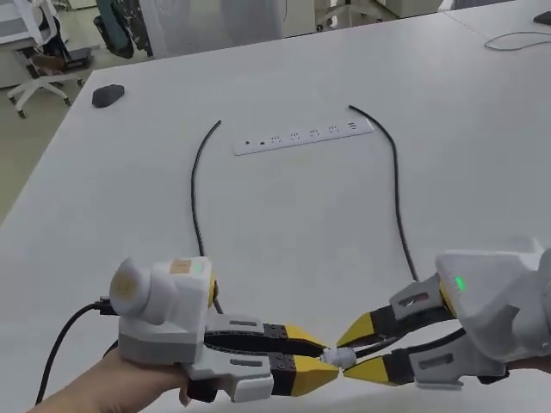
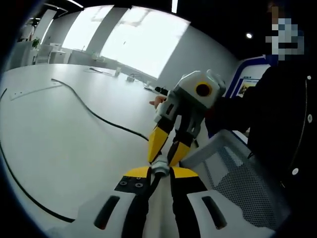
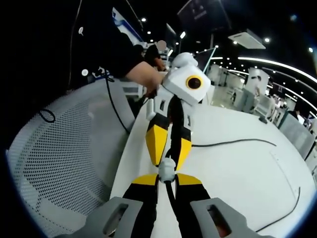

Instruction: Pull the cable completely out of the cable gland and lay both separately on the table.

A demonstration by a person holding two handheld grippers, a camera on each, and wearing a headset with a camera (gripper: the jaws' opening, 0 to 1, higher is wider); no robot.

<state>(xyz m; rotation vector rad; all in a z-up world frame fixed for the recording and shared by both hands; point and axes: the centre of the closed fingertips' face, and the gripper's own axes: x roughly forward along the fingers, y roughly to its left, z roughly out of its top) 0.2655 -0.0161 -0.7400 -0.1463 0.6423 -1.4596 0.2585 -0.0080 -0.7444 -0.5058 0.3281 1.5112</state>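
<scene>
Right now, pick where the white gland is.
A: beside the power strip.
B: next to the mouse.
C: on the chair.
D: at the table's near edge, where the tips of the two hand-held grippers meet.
D: the gland sits between the tips of the left hand-held gripper and the right hand-held gripper, with the cable threaded through it.

White table [image 1: 293, 224]; office chair [image 1: 36, 79] far left; bright windows [image 2: 143, 47]; ceiling spotlights [image 3: 267, 39].
</scene>
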